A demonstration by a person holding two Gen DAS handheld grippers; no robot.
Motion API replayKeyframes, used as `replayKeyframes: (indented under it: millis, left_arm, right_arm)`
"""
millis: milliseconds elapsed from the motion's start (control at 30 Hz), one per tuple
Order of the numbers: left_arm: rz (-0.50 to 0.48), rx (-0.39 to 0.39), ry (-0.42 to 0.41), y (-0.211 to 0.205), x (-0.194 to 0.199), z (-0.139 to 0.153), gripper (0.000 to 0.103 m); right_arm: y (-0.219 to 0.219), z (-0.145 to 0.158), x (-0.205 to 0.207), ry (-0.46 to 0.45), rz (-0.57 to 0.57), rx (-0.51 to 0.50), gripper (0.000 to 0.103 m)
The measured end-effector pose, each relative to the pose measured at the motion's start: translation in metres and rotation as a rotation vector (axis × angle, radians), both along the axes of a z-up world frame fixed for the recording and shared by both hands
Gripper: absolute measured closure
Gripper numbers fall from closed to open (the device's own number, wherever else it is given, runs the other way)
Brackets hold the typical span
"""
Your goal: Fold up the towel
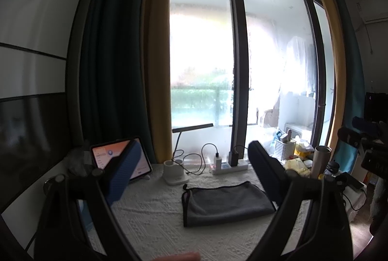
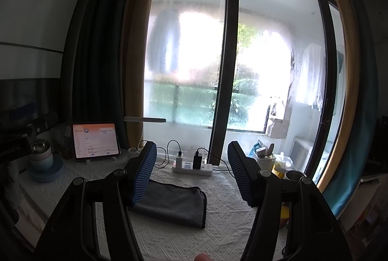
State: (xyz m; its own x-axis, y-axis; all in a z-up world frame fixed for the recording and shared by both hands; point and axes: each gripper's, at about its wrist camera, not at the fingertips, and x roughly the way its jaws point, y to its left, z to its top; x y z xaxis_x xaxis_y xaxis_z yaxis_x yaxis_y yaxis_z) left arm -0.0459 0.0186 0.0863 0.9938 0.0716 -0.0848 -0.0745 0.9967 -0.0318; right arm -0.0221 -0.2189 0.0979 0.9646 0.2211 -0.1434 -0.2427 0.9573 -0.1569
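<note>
A grey towel (image 1: pixel 225 204) with dark edging lies folded flat on the white textured tablecloth (image 1: pixel 150 224). It also shows in the right wrist view (image 2: pixel 174 202), partly behind the left finger. My left gripper (image 1: pixel 194 171) is open and empty, held above the table, with the towel below between its blue-padded fingers (image 1: pixel 123 176). My right gripper (image 2: pixel 191 176) is open and empty, raised above the towel. Neither gripper touches the towel.
A lit tablet (image 2: pixel 95 140) stands at the back left. A white power strip (image 2: pixel 192 167) with chargers and cables lies behind the towel. A white charger base (image 1: pixel 175 172), a steel tumbler (image 1: pixel 320 161), a white basket (image 1: pixel 285 148) and a blue-white device (image 2: pixel 42 161) stand around the table.
</note>
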Motion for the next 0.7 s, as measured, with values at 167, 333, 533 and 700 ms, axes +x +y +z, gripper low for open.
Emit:
replayKeyframes:
  millis: [167, 333, 533, 700]
  left_arm:
    - [-0.002, -0.001, 0.003, -0.0019, 0.0004, -0.0006, 0.012]
    - [-0.006, -0.006, 0.014, -0.0027, 0.0013, -0.0006, 0.012]
    - [-0.01, -0.004, 0.017, -0.0042, 0.0015, -0.0004, 0.012]
    - [-0.01, -0.004, 0.017, -0.0046, 0.0016, -0.0003, 0.012]
  right_arm:
    - [-0.0005, 0.0001, 0.0002, 0.001, 0.001, 0.0, 0.039]
    - [-0.0001, -0.0001, 0.0003, 0.002, 0.0, 0.002, 0.039]
    - [-0.0019, 0.0005, 0.0006, 0.001, 0.001, 0.001, 0.039]
    - [-0.0022, 0.0005, 0.0006, 0.001, 0.001, 0.0, 0.039]
